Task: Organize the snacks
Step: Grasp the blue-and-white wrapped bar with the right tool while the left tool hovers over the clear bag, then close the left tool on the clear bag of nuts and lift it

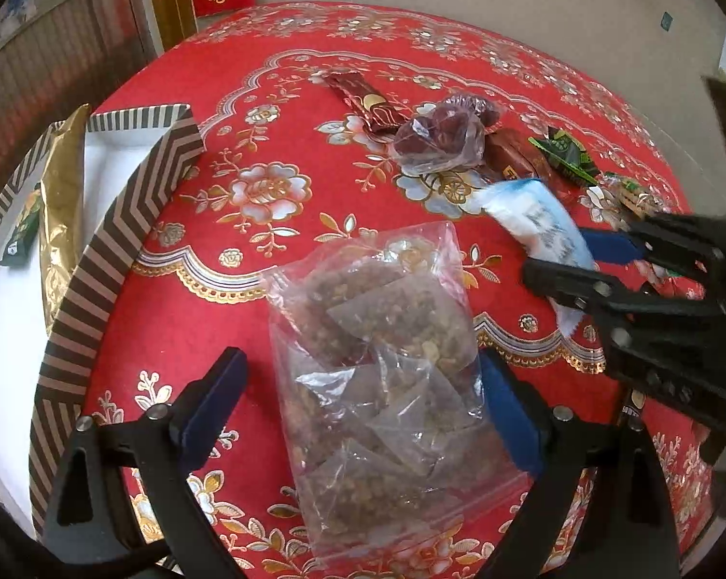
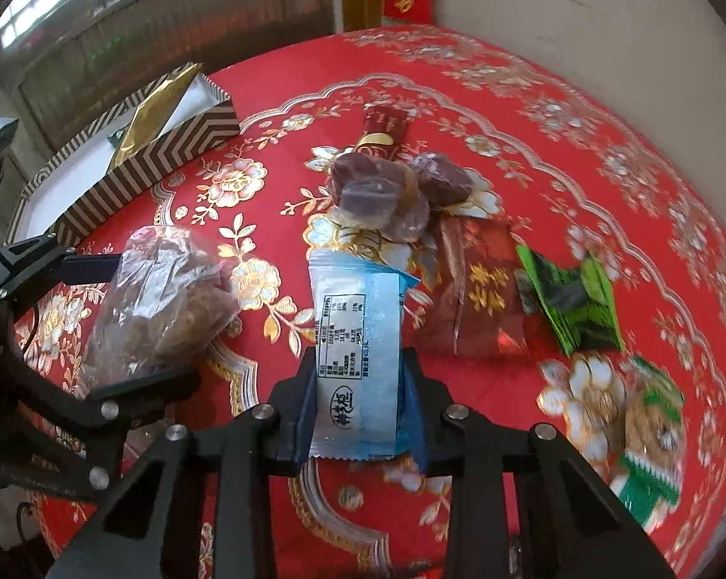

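Left wrist view: the jaws of the left gripper [image 1: 363,415] stand wide, one finger on either side of the clear bag [image 1: 387,386] of brown clusters, with a gap showing at the left finger; nothing is clamped. The bag lies flat on the red tablecloth [image 1: 266,144], right of the striped box [image 1: 117,251]. That box already contains a gold packet [image 1: 61,222]. Further right of the box, the right gripper [image 1: 561,260] is closed on a blue-and-white packet [image 1: 537,222].

Right wrist view: the jaws of the right gripper [image 2: 358,415] press both long edges of the blue-and-white packet [image 2: 358,352], gripping its lower half. A printed table and a round mark with characters appear on it; neither is legible. Loose snacks lie right of the box [image 2: 136,164]: wrapped brown sweets [image 2: 382,193], a dark red bar [image 2: 384,128], a red-brown packet [image 2: 479,299], a green wrapper [image 2: 570,299].

Procedure: lift the packet straight up before carrying it leftward to the box, clearing the bag. Hold firmly; foil slips.
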Demonstrator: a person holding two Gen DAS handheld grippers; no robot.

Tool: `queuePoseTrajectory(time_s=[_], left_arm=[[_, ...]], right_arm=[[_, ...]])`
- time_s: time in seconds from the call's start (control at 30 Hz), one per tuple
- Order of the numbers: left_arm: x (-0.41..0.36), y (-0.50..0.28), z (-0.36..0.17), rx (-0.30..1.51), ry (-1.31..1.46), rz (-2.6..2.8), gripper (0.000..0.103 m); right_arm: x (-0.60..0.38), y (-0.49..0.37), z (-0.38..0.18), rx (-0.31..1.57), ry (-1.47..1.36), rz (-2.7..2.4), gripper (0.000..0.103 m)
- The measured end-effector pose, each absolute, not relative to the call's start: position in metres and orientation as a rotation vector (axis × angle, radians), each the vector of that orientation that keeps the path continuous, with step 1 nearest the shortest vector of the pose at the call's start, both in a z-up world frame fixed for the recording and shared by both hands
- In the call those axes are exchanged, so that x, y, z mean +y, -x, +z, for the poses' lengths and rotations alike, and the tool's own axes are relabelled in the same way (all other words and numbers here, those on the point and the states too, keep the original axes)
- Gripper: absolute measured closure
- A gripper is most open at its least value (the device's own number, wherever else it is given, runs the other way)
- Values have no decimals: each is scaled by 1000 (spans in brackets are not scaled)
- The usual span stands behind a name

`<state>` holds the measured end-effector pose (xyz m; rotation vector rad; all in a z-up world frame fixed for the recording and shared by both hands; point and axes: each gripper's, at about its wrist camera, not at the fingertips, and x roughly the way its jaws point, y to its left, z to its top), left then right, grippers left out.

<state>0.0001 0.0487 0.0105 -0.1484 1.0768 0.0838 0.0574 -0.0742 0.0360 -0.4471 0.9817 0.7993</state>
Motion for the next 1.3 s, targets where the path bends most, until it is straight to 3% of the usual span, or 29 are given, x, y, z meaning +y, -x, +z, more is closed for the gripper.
queuePoseTrajectory(time_s=[0.47, 0.53, 0.6, 0.8, 1.0, 1.3], left_arm=[[48, -1, 10, 1050, 140, 102, 10], [45, 1, 10, 1033, 102, 97, 20], [39, 3, 11, 1015, 52, 101, 38], [32, 8, 15, 980, -5, 81, 63], [30, 18, 22, 950, -30, 71, 74], [39, 30, 36, 912, -19, 55, 81]], right_arm=[[-140, -6, 47, 908, 76, 681, 72], [-143, -2, 47, 907, 61, 677, 72], [-145, 2, 49, 899, 39, 679, 72], [-144, 11, 52, 889, 1, 685, 72], [-134, 19, 49, 885, 1, 692, 72], [-127, 26, 52, 879, -21, 702, 72]])
